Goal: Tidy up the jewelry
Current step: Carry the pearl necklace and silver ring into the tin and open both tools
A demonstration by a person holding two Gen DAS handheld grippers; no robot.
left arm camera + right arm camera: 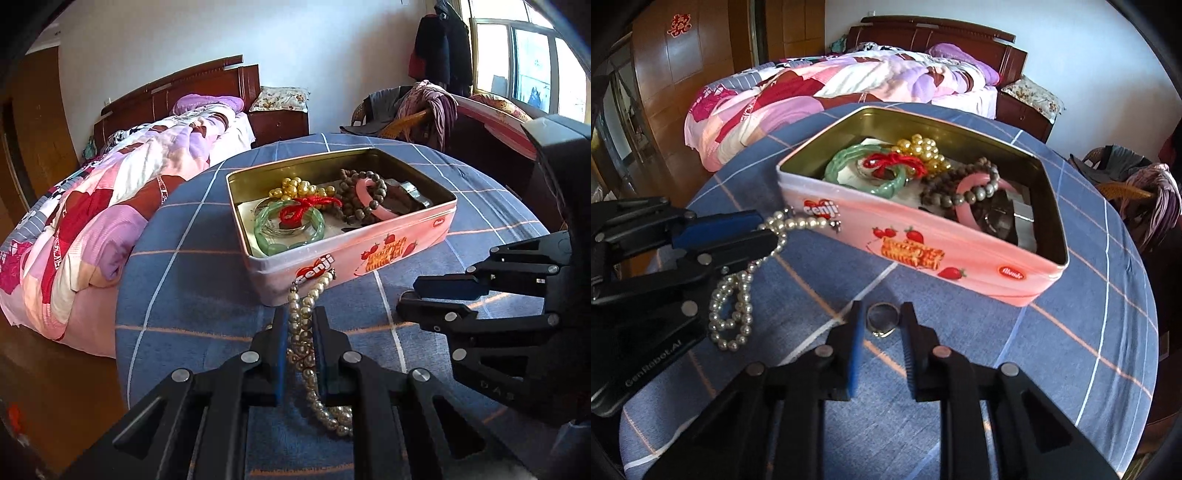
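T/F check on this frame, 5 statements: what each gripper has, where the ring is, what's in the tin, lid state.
1. The left gripper is shut on the pearl necklace. True.
2. The ring lies inside the pink tin. False: it is outside the tin, over the blue checked cloth, between the right gripper's fingers.
3. The green bangle is in the tin. True.
4. The tin has its lid on. False: it is open, its contents showing.
5. The pearl necklace is fully in the tin. False: it hangs outside, before the tin's front wall.
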